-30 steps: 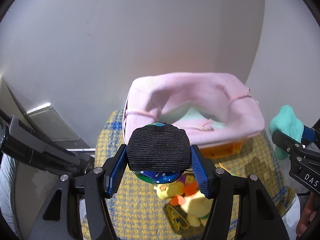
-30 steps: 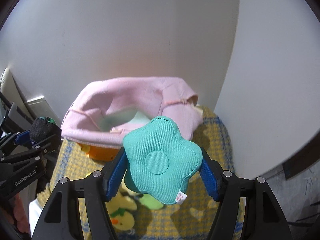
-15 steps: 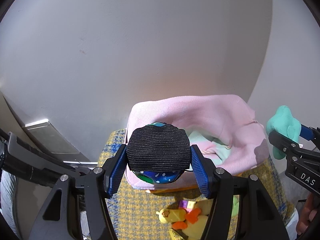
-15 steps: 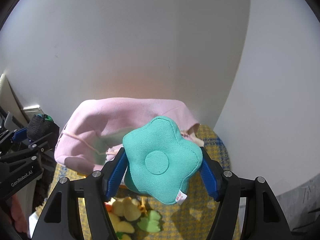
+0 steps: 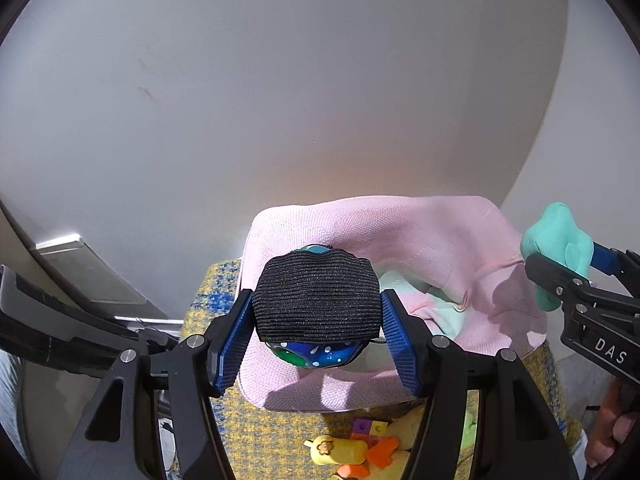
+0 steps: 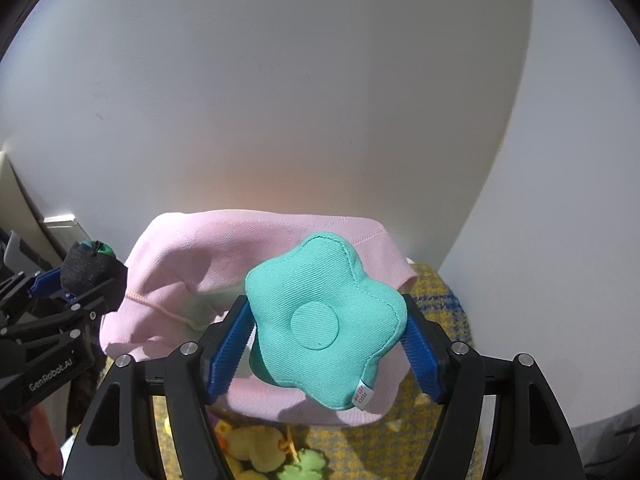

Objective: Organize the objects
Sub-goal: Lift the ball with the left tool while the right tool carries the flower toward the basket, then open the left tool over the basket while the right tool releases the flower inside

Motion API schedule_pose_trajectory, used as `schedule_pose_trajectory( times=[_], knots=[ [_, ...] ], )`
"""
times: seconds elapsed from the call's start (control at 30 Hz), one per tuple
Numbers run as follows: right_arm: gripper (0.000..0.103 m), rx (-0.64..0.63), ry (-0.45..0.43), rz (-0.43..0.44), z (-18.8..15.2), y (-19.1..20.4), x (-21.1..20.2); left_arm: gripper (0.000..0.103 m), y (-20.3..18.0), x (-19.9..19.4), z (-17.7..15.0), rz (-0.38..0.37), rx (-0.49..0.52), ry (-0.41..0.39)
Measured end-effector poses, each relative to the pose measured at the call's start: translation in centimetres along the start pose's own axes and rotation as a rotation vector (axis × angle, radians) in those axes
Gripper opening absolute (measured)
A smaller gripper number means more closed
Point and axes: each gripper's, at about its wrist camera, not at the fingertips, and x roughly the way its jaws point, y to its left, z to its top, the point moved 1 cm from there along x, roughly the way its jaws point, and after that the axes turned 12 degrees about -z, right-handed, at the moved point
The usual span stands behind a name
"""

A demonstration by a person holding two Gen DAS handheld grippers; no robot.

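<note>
Left gripper (image 5: 318,326) clamping black-wrapped ball (image 5: 317,301), centre frame | right gripper (image 6: 326,334) gripping teal flower cushion (image 6: 325,322) | both hovering over pink-lined basket (image 5: 420,240) | step: carrying to drop | next: lowering, releasing inside.

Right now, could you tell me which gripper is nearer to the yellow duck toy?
Left. The left gripper hangs above and just behind the yellow duck toy; the right gripper is off to its right.

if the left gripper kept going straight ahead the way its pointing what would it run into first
Probably the pink fabric basket right beyond the left gripper and its black-wrapped ball; the wall lies behind. Depth is hard to judge.
</note>
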Motion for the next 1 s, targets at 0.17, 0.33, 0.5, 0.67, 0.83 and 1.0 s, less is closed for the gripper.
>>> schedule_pose_trajectory(
  times=[0.17,0.33,0.5,0.67,0.83,1.0],
  knots=[
    [0.091,-0.021,-0.009,-0.035,0.1,0.1,0.3,0.094,-0.2,-0.1,0.0,0.052,0.012,-0.022],
    [0.093,-0.01,-0.003,-0.045,-0.2,-0.3,0.4,0.096,-0.1,-0.4,0.1,0.063,0.011,-0.019],
    [0.093,-0.004,-0.006,-0.051,-0.4,-0.6,0.1,0.096,0.1,-0.6,-0.1,0.07,0.01,-0.015],
    [0.093,0.0,-0.017,-0.055,-0.7,-1.0,-1.0,0.096,-0.1,-1.4,0.0,0.07,0.023,-0.022],
    [0.093,0.008,-0.025,-0.058,-1.2,-1.4,-2.1,0.096,-0.1,-2.2,0.0,0.065,0.024,-0.031],
    [0.093,0.016,-0.033,-0.06,-1.7,-1.7,-3.1,0.097,-0.2,-3.1,-0.4,0.059,0.026,-0.035]
  ],
)
